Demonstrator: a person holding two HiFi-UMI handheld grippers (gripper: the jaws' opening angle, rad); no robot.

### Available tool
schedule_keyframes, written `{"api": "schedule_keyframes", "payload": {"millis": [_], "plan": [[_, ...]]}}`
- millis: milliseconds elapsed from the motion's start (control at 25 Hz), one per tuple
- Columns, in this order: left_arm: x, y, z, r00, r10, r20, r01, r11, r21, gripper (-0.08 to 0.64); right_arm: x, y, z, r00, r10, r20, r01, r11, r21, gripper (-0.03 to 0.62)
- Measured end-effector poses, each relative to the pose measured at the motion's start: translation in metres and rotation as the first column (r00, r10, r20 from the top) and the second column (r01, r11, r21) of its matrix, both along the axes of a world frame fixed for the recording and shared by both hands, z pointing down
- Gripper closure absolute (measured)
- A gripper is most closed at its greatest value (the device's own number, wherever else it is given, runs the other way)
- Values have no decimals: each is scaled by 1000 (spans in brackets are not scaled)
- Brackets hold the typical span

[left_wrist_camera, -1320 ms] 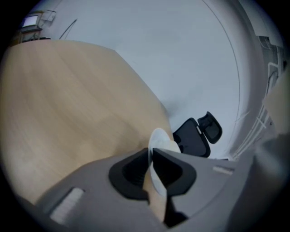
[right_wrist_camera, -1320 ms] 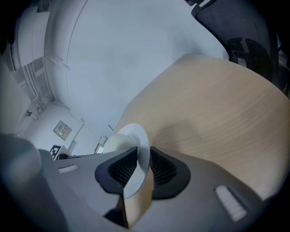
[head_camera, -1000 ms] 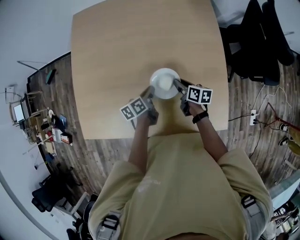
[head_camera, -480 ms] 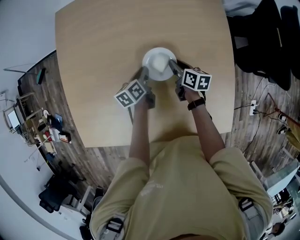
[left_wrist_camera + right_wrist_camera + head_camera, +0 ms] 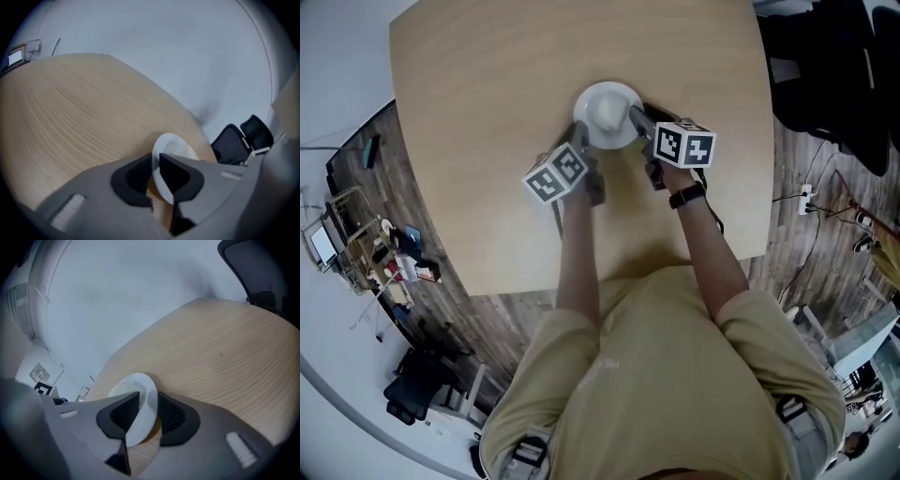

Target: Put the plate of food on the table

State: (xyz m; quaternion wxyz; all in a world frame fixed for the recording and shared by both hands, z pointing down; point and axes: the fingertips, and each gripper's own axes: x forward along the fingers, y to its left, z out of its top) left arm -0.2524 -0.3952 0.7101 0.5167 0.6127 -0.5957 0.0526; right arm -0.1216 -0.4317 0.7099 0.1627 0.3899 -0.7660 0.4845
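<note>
A white plate (image 5: 607, 114) rests on the light wooden table (image 5: 487, 84), near its middle; whatever lies on it is pale and hard to make out. My left gripper (image 5: 583, 142) is shut on the plate's left rim, and in the left gripper view the rim (image 5: 176, 146) sits tight between the dark pads (image 5: 136, 176). My right gripper (image 5: 637, 122) is at the right rim. Its jaws are opening: the plate (image 5: 136, 386) is still between them, with a thin gap at one pad (image 5: 172, 414).
Black office chairs (image 5: 834, 66) stand to the right of the table. A cable and power strip (image 5: 811, 197) lie on the wood floor there. A cluttered shelf (image 5: 389, 258) is at the left. The table's front edge (image 5: 609, 274) is close to the person's body.
Both grippers carried the plate away from the person, farther onto the table. The right jaws now stand wider round the rim.
</note>
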Motion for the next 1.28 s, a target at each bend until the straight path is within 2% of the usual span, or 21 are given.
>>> {"api": "schedule_keyframes", "payload": {"millis": [120,320,520,680,800,920,1040,1200,1280], "plan": [[-1,4,2,999,11,31,-11,1000,-18,504,2,0,-1,1000,0,-27,1,1000,23,466],[-7,6,-15,998,-2,59,0,999,41,491,9,-2,-18,1000,17,-6,-16,997,81,459],[-10,20,-57,991,18,135,-36,991,132,486,18,10,-58,998,-36,-51,47,970,237,451],[-3,38,-97,963,60,264,-121,967,223,458,30,27,-96,991,-74,-113,112,919,377,451],[6,54,-127,936,64,345,-171,942,290,460,41,42,-125,978,-92,-190,175,855,488,456],[17,73,-154,912,29,409,-189,914,358,484,53,61,-153,966,-91,-241,219,784,581,480],[28,96,-181,890,-25,455,-191,886,423,515,66,84,-178,966,-55,-254,212,730,650,524],[51,125,-210,864,-60,500,-216,853,476,532,85,115,-204,974,-17,-226,176,684,708,551],[62,136,-218,861,-62,505,-228,840,492,547,91,126,-214,979,-16,-203,159,678,717,565]]}}
